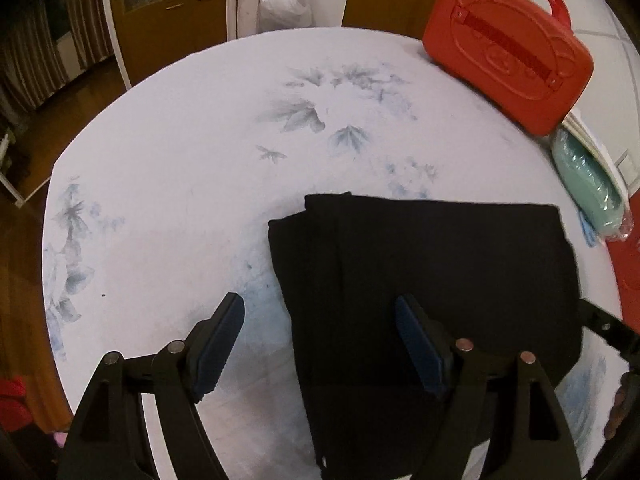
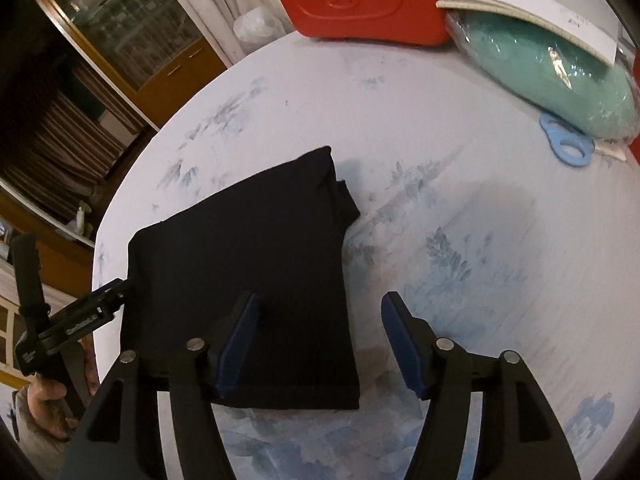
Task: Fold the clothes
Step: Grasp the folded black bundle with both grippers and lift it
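Note:
A black garment [image 1: 432, 280] lies folded into a compact rectangle on the white table [image 1: 180, 200] with its faded blue leaf print. My left gripper [image 1: 320, 320] hovers open over the garment's left edge, its right pad above the cloth and its left pad above bare table. In the right wrist view the same garment [image 2: 248, 280] sits left of centre. My right gripper [image 2: 318, 320] is open above the garment's near right corner, nothing between its pads. The left gripper's body [image 2: 80, 320] shows at that view's left edge, held by a hand.
An orange plastic case [image 1: 508, 52] with a handle stands at the table's far right. Beside it lie a teal bundle in clear wrap [image 2: 560, 76], white booklets [image 2: 520, 4] on top, and a blue ring-shaped piece [image 2: 568, 144]. Wooden cabinets [image 2: 120, 40] stand behind.

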Action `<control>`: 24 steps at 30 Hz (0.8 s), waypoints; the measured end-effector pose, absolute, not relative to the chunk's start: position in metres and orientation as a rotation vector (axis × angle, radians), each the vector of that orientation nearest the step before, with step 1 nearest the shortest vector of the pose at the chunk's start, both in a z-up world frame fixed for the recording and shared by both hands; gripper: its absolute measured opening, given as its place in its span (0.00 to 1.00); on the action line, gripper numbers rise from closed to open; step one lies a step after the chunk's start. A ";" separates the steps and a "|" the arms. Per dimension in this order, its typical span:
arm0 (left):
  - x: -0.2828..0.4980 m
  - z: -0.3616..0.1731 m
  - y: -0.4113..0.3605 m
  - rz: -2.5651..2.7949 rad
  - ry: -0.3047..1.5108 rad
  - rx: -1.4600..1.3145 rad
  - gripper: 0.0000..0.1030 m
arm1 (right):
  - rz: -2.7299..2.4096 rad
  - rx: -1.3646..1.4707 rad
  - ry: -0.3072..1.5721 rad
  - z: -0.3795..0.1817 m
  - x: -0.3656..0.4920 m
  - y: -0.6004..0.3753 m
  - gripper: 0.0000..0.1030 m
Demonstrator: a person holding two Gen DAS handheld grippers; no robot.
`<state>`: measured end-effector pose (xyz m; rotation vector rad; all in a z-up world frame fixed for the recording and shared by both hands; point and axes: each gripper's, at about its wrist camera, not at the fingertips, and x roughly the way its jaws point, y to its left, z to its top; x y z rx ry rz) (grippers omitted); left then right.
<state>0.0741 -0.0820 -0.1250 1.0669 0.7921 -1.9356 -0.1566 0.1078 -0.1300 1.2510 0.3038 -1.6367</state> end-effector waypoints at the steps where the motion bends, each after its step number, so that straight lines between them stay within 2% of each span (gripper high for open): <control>1: 0.074 -0.124 -0.082 -1.941 0.790 1.059 0.76 | -1.636 1.253 0.299 -0.132 -0.158 0.106 0.61; 9: 0.066 -0.141 -0.081 -1.950 0.801 1.077 0.76 | -1.638 1.239 0.333 -0.141 -0.154 0.094 0.61; 14: 0.063 -0.146 -0.078 -1.977 0.784 1.065 0.82 | -1.650 1.212 0.356 -0.145 -0.154 0.087 0.61; 18: 0.062 -0.149 -0.077 -1.993 0.784 1.065 0.81 | -1.659 1.172 0.408 -0.149 -0.148 0.078 0.59; 19: 0.062 -0.148 -0.077 -1.996 0.788 1.069 0.78 | -1.662 1.162 0.428 -0.150 -0.146 0.075 0.57; 21: 0.062 -0.147 -0.076 -2.008 0.805 1.075 0.64 | -1.670 1.143 0.491 -0.151 -0.139 0.071 0.51; 22: 0.061 -0.146 -0.075 -2.024 0.823 1.081 0.49 | -1.650 1.147 0.500 -0.151 -0.136 0.068 0.38; 23: 0.060 -0.145 -0.073 -2.040 0.842 1.087 0.41 | -1.635 1.149 0.510 -0.150 -0.133 0.066 0.34; 24: 0.059 -0.146 -0.073 -2.047 0.848 1.088 0.41 | -1.634 1.141 0.528 -0.150 -0.130 0.064 0.33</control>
